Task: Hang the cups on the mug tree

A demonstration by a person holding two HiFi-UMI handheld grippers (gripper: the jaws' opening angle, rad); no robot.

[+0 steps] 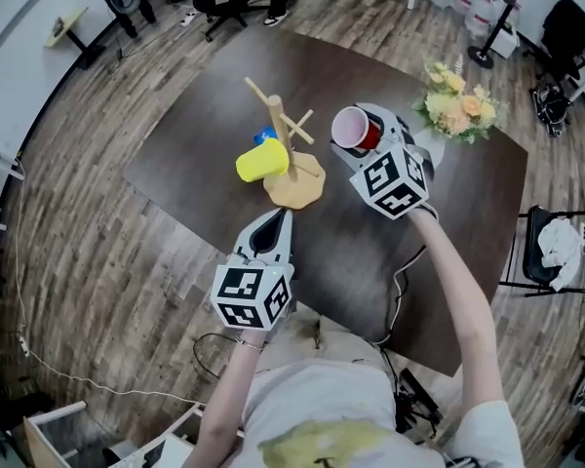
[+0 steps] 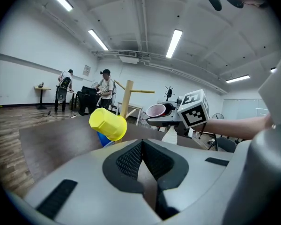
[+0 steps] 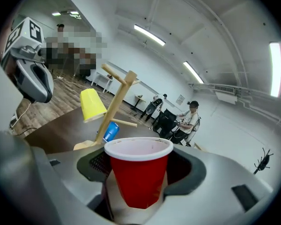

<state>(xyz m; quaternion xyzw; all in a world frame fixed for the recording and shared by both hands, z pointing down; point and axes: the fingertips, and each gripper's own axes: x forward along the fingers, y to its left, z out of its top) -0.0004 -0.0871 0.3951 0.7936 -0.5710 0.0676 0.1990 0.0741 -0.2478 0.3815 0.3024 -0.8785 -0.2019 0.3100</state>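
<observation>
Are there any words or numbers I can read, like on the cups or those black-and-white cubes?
No words or numbers can be read.
Red cup: plain, no print.
Yellow cup: plain, no print.
Blue cup: too small to tell.
Marker cubes: black-and-white square patterns only, no letters.
Wall sign: too small and blurred to read.

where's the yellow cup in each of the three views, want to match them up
Head view: yellow cup near the centre, just left of the mug tree post.
Left gripper view: yellow cup left of centre, low against the mug tree.
Right gripper view: yellow cup left of centre, beside the leaning mug tree.
Shared landmark: the wooden mug tree, visible in all three.
</observation>
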